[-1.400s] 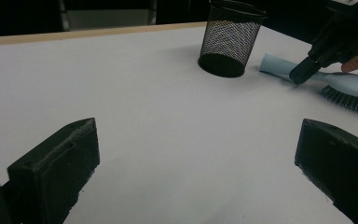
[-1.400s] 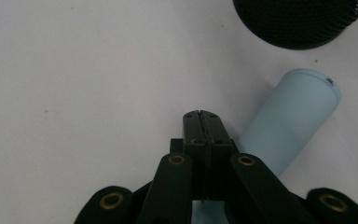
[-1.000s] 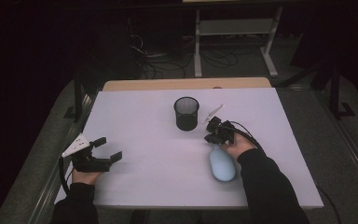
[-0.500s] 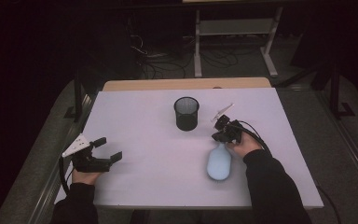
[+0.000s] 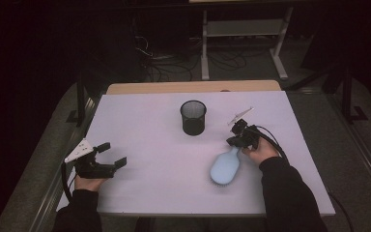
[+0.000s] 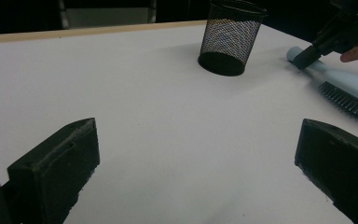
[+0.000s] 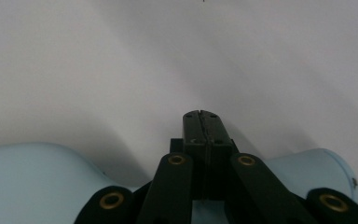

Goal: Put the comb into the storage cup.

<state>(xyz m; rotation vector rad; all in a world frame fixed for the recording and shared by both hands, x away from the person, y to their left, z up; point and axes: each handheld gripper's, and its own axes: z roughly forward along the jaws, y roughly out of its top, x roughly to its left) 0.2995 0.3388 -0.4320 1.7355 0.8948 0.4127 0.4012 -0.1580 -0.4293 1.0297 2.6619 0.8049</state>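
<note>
The pale blue plastic hairbrush [image 5: 225,166] lies on the white table [image 5: 149,121] at about five o'clock, right gripper [image 5: 235,140] fingers pressed together against its handle. At eight o'clock, left gripper [image 5: 113,154] fingers stand wide. Farther off, near centre, stands a black mesh cup [image 5: 193,117].

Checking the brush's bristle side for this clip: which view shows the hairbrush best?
The left gripper view: the light blue hairbrush shows bristles, with the right gripper on its handle. The high view shows its whole outline; the right gripper view shows close blue parts.
</note>
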